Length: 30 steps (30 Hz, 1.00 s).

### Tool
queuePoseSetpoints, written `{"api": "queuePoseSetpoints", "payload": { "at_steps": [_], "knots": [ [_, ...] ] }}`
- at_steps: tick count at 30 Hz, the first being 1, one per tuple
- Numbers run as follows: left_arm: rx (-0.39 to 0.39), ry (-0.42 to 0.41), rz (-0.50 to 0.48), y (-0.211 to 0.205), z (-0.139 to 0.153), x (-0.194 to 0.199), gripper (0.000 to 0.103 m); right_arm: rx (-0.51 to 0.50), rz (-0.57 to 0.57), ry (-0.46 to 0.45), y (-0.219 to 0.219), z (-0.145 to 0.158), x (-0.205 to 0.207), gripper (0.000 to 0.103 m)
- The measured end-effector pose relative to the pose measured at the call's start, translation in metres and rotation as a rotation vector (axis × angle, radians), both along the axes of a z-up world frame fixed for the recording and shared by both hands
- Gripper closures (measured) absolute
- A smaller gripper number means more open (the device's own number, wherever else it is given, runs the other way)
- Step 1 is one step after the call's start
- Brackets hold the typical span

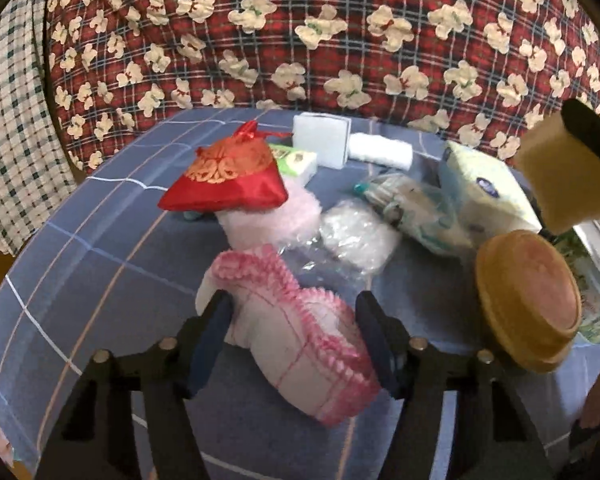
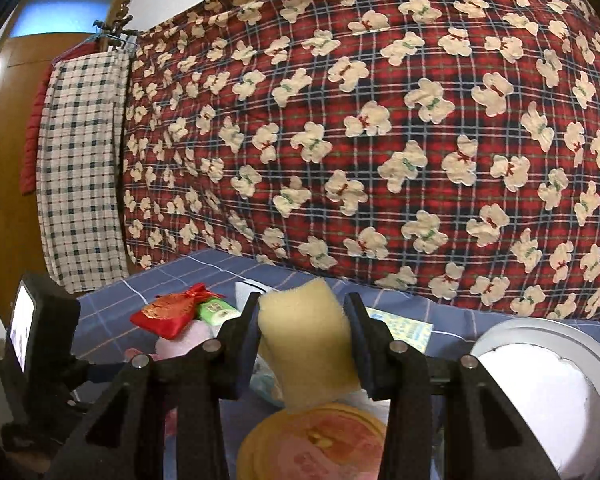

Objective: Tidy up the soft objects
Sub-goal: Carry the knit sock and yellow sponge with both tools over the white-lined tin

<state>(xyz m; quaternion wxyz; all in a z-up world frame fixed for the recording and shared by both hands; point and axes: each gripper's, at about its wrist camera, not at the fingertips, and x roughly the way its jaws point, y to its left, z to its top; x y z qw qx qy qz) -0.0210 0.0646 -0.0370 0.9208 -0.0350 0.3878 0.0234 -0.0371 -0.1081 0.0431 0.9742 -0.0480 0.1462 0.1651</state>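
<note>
Sorting soft things on the worktop
We are pinching the sponge [image 2: 308, 344] in the right tool [image 2: 305, 344]; the left tool [image 1: 296, 332], spread, is straddling the pink frilly cloth [image 1: 296, 344] — squeeze gently, mid-bundle.

Pouch [image 1: 224, 176] behind frilled cloth [image 1: 296, 344], on table [image 1: 80, 248]

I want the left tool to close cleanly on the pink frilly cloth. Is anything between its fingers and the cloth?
Nothing visible. The cloth lies directly between the left tool's fingers, with no other item in the gap.
</note>
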Motion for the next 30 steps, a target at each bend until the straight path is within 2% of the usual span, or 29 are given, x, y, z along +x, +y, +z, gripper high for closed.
{"api": "queuePoseSetpoints", "payload": {
  "at_steps": [4, 5, 7, 9, 10, 11, 14, 18, 20, 22, 27, 30],
  "knots": [
    [0.012, 0.012, 0.004, 0.001, -0.002, 0.000, 0.038, 0.003, -0.006, 0.001, -0.004, 0.000, -0.001, 0.059],
    [0.010, 0.022, 0.004, 0.003, -0.004, 0.000, 0.034, 0.006, -0.005, -0.004, -0.005, 0.000, -0.002, 0.059],
    [-0.033, 0.053, 0.015, 0.012, -0.008, 0.001, 0.031, 0.012, -0.005, -0.012, -0.009, 0.000, -0.006, 0.059],
    [-0.096, 0.080, 0.031, 0.023, -0.013, 0.001, 0.038, 0.015, -0.008, -0.015, -0.011, -0.002, -0.008, 0.059],
    [-0.141, 0.069, 0.030, 0.030, -0.013, -0.002, 0.045, 0.016, -0.008, -0.012, -0.011, -0.002, -0.008, 0.059],
    [-0.152, 0.067, 0.033, 0.031, -0.013, -0.004, 0.054, 0.015, -0.009, -0.011, -0.012, -0.002, -0.009, 0.059],
    [-0.160, 0.059, 0.032, 0.033, -0.013, -0.009, 0.065, 0.024, -0.010, -0.009, -0.016, -0.002, -0.012, 0.059],
    [-0.185, 0.042, 0.027, 0.038, -0.011, -0.016, 0.068, 0.036, -0.019, -0.024, -0.025, 0.000, -0.019, 0.059],
    [-0.167, 0.003, 0.046, 0.039, -0.006, -0.022, 0.068, 0.055, -0.018, -0.033, -0.031, 0.002, -0.021, 0.059],
    [-0.137, -0.057, 0.031, 0.034, 0.005, -0.031, 0.068, 0.087, -0.007, -0.038, -0.038, 0.005, -0.023, 0.059],
    [-0.116, -0.192, 0.002, 0.021, 0.032, -0.045, 0.068, 0.155, 0.046, -0.020, -0.047, 0.007, -0.024, 0.059],
    [-0.087, -0.237, 0.004, 0.015, 0.043, -0.049, 0.068, 0.199, 0.117, 0.008, -0.044, 0.006, -0.025, 0.059]
  ]
}}
